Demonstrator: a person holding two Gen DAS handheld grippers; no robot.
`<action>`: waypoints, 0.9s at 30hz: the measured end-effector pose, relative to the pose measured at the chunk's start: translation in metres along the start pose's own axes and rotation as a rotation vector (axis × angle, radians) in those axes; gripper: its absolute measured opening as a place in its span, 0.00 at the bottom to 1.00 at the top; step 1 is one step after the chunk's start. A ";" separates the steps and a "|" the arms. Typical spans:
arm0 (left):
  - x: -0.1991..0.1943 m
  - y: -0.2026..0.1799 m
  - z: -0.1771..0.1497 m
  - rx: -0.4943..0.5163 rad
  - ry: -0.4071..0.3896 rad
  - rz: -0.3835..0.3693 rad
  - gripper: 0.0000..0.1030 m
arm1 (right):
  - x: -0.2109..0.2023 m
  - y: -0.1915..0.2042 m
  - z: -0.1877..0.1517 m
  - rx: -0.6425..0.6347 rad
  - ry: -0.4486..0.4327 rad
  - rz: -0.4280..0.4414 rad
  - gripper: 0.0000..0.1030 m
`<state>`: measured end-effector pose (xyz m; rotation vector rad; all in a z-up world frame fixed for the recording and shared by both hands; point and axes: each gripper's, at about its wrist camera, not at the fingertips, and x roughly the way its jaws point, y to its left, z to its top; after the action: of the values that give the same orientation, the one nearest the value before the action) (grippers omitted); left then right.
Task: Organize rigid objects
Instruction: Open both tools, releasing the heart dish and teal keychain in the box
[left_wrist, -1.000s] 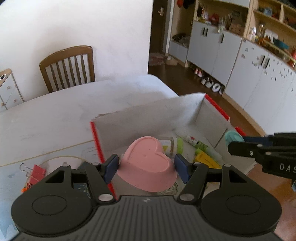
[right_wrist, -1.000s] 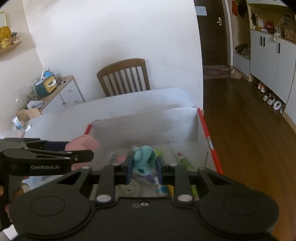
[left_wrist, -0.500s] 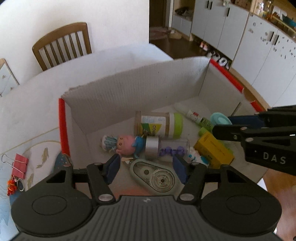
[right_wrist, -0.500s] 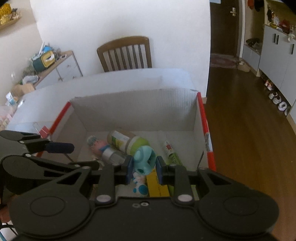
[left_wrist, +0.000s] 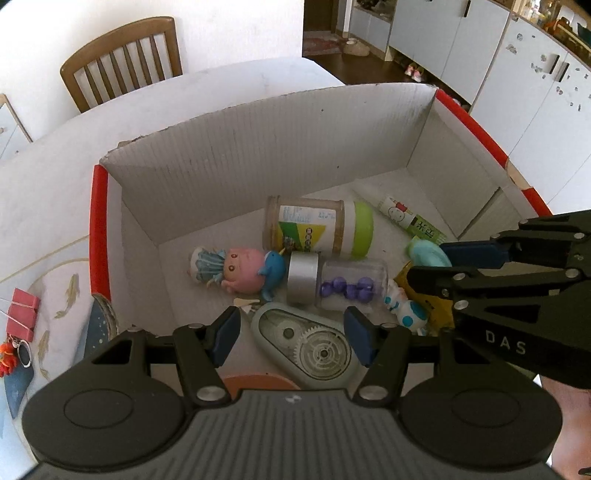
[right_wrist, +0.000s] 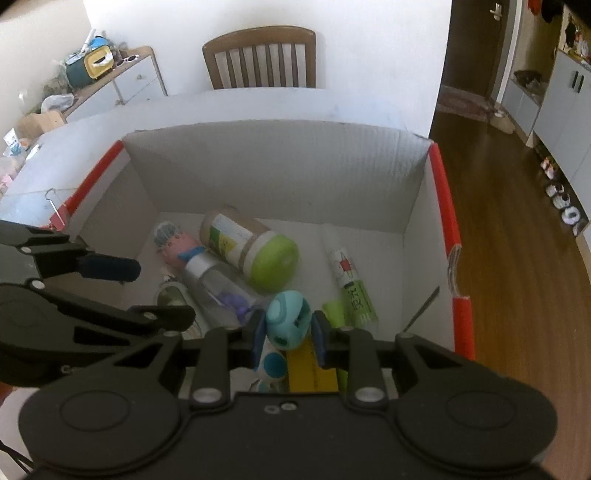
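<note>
A white cardboard box with red edges (left_wrist: 99, 221) (right_wrist: 443, 206) holds several items: a green-lidded jar (left_wrist: 317, 225) (right_wrist: 258, 251), a pink doll (left_wrist: 236, 269), a clear vial of purple beads (left_wrist: 340, 284), a correction tape dispenser (left_wrist: 314, 343) and a glue tube (right_wrist: 349, 284). My left gripper (left_wrist: 291, 336) is open and empty above the tape dispenser; a pink-orange rim (left_wrist: 258, 382) shows just below its fingers. My right gripper (right_wrist: 288, 330) is shut on a teal round toy (right_wrist: 290, 319) (left_wrist: 428, 254) and holds it over the box's right side.
A wooden chair (left_wrist: 122, 62) (right_wrist: 262, 57) stands behind the white table (left_wrist: 51, 166). A red binder clip (left_wrist: 22, 314) lies on a fish-pattern mat left of the box. A cluttered sideboard (right_wrist: 107, 77) is at far left; wood floor and cabinets (left_wrist: 498, 66) lie to the right.
My left gripper let go of the pink heart-shaped bowl and is open over the box. Both grippers moved forward and down over the box; the right still holds the teal toy.
</note>
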<state>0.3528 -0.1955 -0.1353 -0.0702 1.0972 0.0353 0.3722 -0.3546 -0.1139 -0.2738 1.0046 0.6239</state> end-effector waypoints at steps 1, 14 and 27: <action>0.001 0.000 0.000 0.000 0.001 0.000 0.60 | 0.001 -0.002 0.000 0.007 0.005 0.005 0.28; -0.002 0.003 -0.001 -0.016 -0.016 -0.022 0.60 | -0.010 -0.018 -0.004 0.103 0.003 0.071 0.46; -0.035 0.004 -0.010 -0.018 -0.082 -0.046 0.60 | -0.039 -0.013 -0.009 0.150 -0.053 0.105 0.66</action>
<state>0.3274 -0.1918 -0.1087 -0.1094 1.0130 0.0063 0.3587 -0.3834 -0.0859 -0.0717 1.0135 0.6442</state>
